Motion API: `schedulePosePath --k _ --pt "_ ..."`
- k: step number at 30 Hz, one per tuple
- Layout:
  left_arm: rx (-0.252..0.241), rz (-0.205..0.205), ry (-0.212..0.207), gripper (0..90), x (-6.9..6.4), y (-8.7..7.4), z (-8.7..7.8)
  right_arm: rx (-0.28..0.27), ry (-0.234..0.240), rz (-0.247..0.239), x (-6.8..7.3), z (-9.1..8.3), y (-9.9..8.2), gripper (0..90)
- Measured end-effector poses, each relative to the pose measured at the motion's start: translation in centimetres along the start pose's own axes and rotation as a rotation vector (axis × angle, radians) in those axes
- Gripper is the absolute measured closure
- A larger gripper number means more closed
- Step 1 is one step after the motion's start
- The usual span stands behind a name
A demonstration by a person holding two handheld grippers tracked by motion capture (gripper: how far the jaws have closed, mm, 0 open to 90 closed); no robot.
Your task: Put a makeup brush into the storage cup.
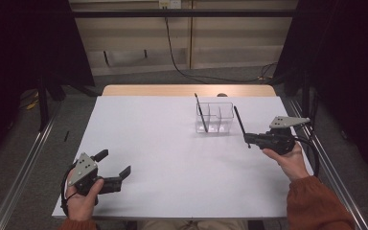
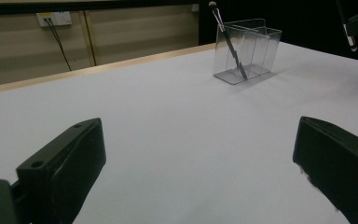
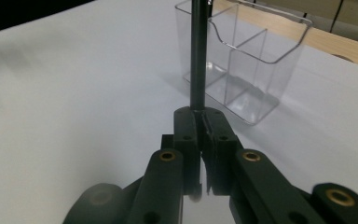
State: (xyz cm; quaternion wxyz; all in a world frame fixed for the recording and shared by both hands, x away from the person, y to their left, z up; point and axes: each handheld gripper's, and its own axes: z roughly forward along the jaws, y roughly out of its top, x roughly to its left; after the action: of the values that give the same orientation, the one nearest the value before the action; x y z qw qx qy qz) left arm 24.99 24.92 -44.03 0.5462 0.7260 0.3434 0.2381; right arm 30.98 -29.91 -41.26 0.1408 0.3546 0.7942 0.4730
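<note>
Right gripper (image 1: 247,139) fingers clenched on a dark brush (image 1: 240,125), held upright just right of the clear organizer (image 1: 214,117) on the tabletop (image 1: 163,158). Step: carrying it to the bin. Next: lift over an empty compartment, lower, let go. Left gripper (image 1: 115,165) fingers released, idle.

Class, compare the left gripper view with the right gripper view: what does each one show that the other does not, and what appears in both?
Left gripper view: the left gripper with fingers wide apart, and a brush leaning in the clear organizer.

Right gripper view: the right gripper shut on a dark stick, seen close up.

Both: the clear organizer, the white table and the wooden edge behind it.
</note>
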Motion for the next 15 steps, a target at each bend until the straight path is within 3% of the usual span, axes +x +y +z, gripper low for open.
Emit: schedulePosePath --k 8,15 --pt "0.0 0.005 -0.003 2.5 -0.1 0.1 0.0 -0.057 0.063 -0.024 1.3 0.0 0.7 84.8" --pt "-0.004 -0.008 -0.001 2.5 0.0 0.0 0.1 -0.056 0.124 -0.063 2.6 0.6 1.5 84.8"
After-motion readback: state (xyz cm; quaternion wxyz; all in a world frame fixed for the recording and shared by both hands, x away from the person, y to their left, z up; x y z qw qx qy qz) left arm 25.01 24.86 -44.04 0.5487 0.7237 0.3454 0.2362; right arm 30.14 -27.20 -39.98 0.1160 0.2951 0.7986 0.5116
